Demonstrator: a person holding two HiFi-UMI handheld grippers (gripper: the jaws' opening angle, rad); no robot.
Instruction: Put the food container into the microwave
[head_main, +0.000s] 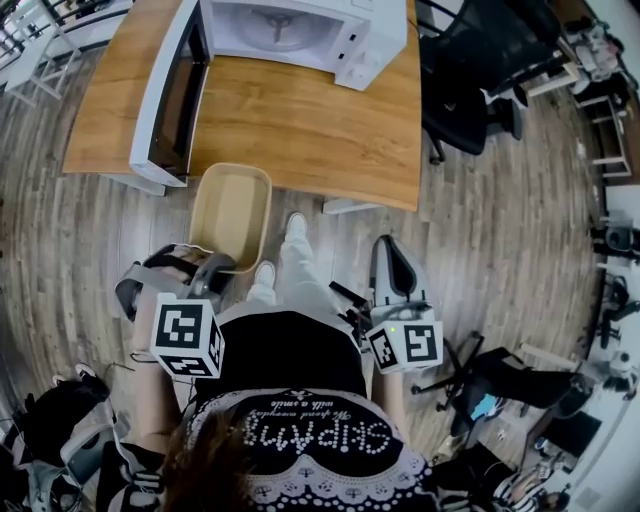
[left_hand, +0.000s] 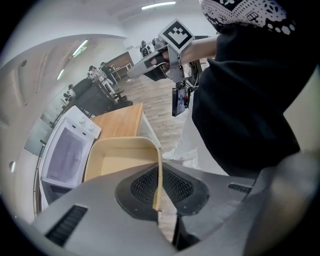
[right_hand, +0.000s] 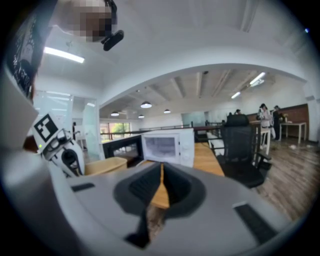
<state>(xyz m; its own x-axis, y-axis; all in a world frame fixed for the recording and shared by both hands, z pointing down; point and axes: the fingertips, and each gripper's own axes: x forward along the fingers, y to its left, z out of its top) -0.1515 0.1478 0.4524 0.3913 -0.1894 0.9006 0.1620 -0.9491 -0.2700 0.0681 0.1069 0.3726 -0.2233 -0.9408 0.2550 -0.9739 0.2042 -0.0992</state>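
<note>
One food container (head_main: 231, 203) in left hand-held gripper (left_hand: 157, 199)

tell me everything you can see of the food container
The food container is a shallow, cream rectangular tub with rounded corners, plastic by its look, open side up and empty. The left gripper holds it in the air, jaws shut on its near wall. It hangs at the front edge of the wooden table, near the open door of the microwave. Nothing else touches it.
</note>
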